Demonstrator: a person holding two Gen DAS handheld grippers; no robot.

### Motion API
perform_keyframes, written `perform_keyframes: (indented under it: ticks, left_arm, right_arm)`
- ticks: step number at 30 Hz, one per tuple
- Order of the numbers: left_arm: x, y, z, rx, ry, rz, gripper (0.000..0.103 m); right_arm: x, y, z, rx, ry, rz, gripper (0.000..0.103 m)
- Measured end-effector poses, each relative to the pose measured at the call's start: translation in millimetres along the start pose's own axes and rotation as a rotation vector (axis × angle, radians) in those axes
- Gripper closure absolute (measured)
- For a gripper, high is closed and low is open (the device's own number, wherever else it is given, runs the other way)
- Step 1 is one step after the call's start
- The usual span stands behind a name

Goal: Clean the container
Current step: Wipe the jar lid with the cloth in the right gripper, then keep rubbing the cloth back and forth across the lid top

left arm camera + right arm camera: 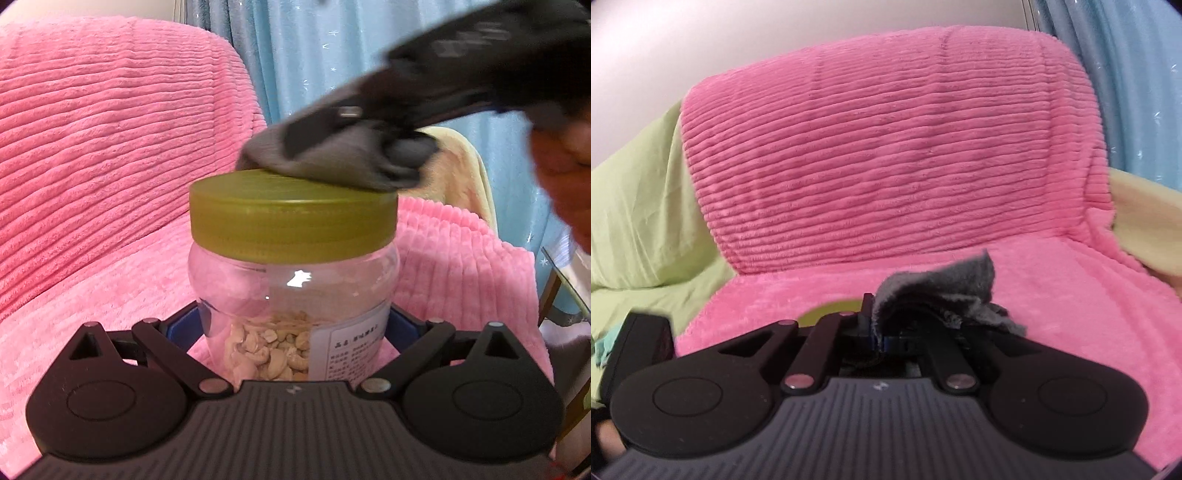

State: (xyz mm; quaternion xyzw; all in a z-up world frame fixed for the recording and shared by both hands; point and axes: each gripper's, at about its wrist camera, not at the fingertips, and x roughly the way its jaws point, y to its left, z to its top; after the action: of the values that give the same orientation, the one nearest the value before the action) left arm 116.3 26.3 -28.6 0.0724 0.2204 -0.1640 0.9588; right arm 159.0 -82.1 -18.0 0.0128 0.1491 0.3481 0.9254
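A clear plastic jar (295, 295) with an olive-green lid (291, 206) and cashews in its bottom stands upright between the fingers of my left gripper (295, 325), which is shut on its body. My right gripper (369, 147) comes in from the upper right, blurred, shut on a grey cloth (325, 158) that presses on the lid's top. In the right wrist view the grey cloth (945, 291) bunches between the fingers of the right gripper (886, 332), and a sliver of the green lid (831, 308) shows below.
A pink ribbed blanket (110, 147) covers the seat and backrest behind the jar. Blue curtains (314, 55) hang at the back right. A pale yellow cloth (461, 177) and green sheet (639, 203) lie at the sides. A hand (565, 166) holds the right gripper.
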Motion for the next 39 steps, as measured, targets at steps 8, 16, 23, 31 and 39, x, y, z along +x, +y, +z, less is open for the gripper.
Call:
perform_keyframes:
  ticks: [8,16,23,31,39]
  left_arm:
    - [2,-8,1,0.002,0.004,0.014,0.004]
    - [6,-8,4,-0.014,-0.002,0.004,0.005]
    - [8,-8,8,-0.014,-0.001,-0.003,0.005]
    - [4,-12,5,-0.021,0.000,0.003,0.004]
    - [2,-11,6,-0.019,-0.004,0.005,0.005]
  right_arm:
    - [4,41,-4,-0.067,0.020,0.112,0.099]
    - [39,10,13,-0.007,-0.029,0.018,0.101]
    - [-10,1,-6,-0.006,-0.026,-0.042,0.100]
    - [-15,30,-12,-0.025,-0.011,0.068,0.100]
    - [33,22,10,-0.006,-0.028,0.057,0.101]
